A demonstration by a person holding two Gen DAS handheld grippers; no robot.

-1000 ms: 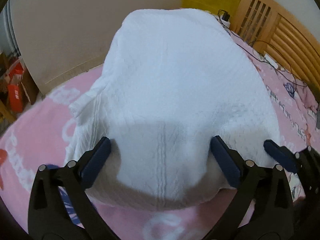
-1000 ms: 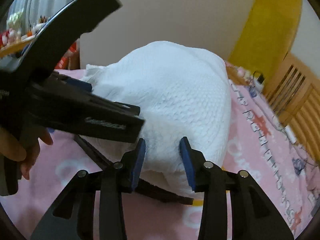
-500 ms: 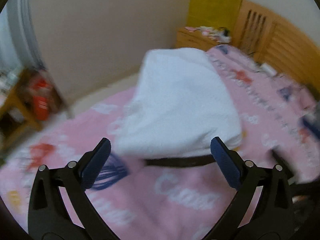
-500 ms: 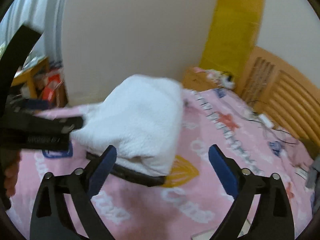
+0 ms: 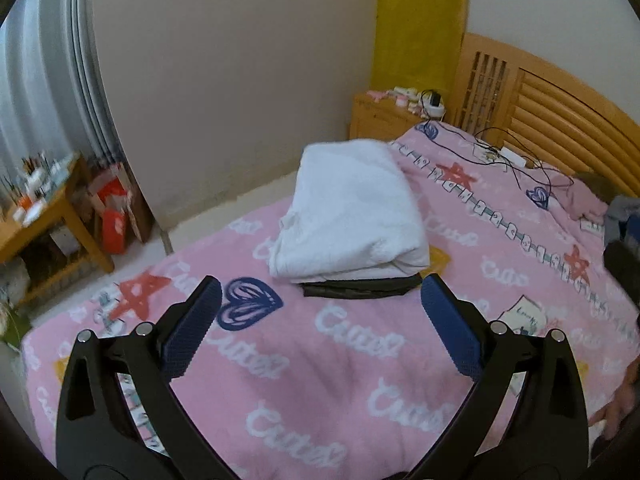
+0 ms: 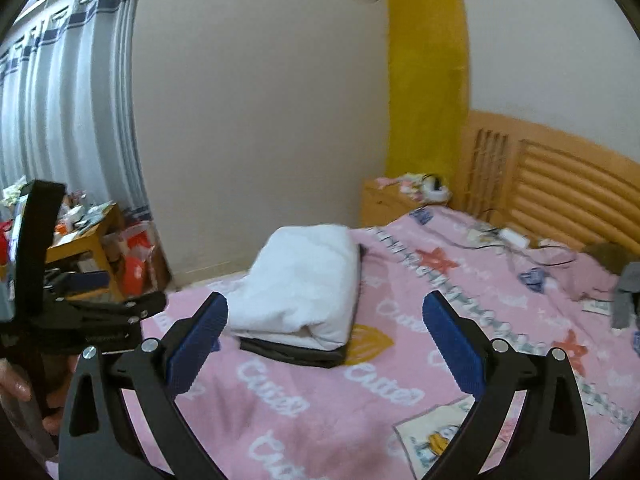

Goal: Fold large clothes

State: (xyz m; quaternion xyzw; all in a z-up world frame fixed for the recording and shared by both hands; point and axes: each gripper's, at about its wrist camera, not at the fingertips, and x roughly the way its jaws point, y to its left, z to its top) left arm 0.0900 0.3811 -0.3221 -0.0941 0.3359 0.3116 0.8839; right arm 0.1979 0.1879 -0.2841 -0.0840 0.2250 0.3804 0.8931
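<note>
A folded white knit garment (image 5: 352, 208) lies on the pink bed, on top of a folded dark garment (image 5: 360, 286) whose edge shows beneath it. It also shows in the right wrist view (image 6: 304, 284), with the dark garment (image 6: 296, 354) under it. My left gripper (image 5: 320, 324) is open and empty, held back from the pile above the bedspread. My right gripper (image 6: 324, 340) is open and empty, also back from the pile. The left gripper's body (image 6: 80, 312) shows at the left of the right wrist view.
The pink printed bedspread (image 5: 320, 380) covers the bed. A wooden headboard (image 5: 560, 120) stands at the right, a nightstand (image 5: 384, 116) with small items behind. Cables (image 5: 512, 160) and a grey garment (image 6: 624, 300) lie near the headboard. A cluttered wooden table (image 5: 44, 208) stands left.
Both grippers let go of the white garment and pulled back and up from it. The right gripper's jaws opened wide. The pile now lies farther away on the bed.
</note>
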